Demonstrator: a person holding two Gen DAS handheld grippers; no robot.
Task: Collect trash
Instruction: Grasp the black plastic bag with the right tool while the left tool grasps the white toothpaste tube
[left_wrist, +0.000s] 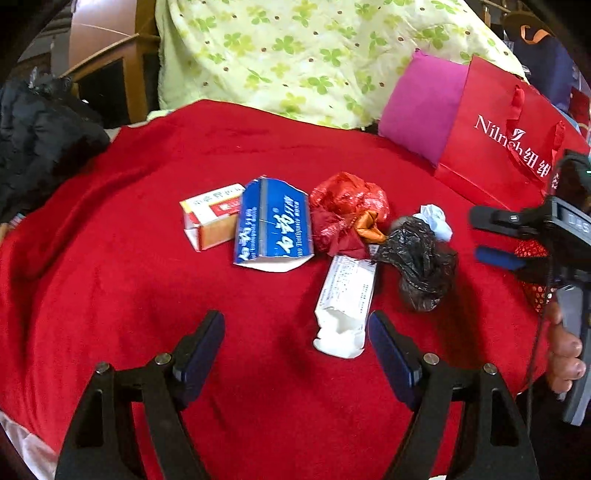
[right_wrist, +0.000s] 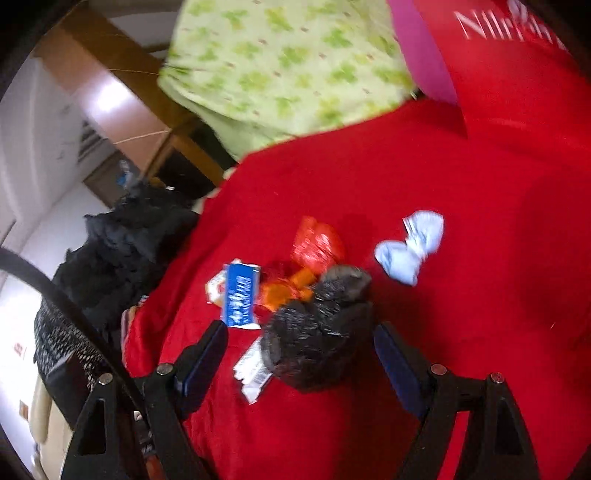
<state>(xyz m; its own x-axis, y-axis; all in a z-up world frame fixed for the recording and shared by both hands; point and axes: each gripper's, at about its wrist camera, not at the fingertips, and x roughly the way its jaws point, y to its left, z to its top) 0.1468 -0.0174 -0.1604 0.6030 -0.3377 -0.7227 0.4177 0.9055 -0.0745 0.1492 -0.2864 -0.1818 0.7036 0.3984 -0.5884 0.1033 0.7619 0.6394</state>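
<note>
Trash lies on a red cloth (left_wrist: 110, 277): an orange-and-white box (left_wrist: 210, 221), a blue flattened carton (left_wrist: 271, 225), a crumpled red plastic bag (left_wrist: 347, 210), a white box (left_wrist: 347, 306), a crumpled black plastic bag (left_wrist: 421, 262) and a pale blue paper wad (left_wrist: 436, 219). My left gripper (left_wrist: 297, 332) is open and empty, just short of the white box. My right gripper (right_wrist: 301, 341) is open, with the black bag (right_wrist: 317, 332) between its fingers, not clamped. It also shows in the left wrist view (left_wrist: 484, 236) at the right edge.
A red paper gift bag (left_wrist: 502, 147) stands at the back right beside a magenta cushion (left_wrist: 421, 107). A green-patterned quilt (left_wrist: 314, 55) lies behind. A black garment (left_wrist: 40, 136) is heaped at the left. Wooden furniture (left_wrist: 122, 74) stands beyond.
</note>
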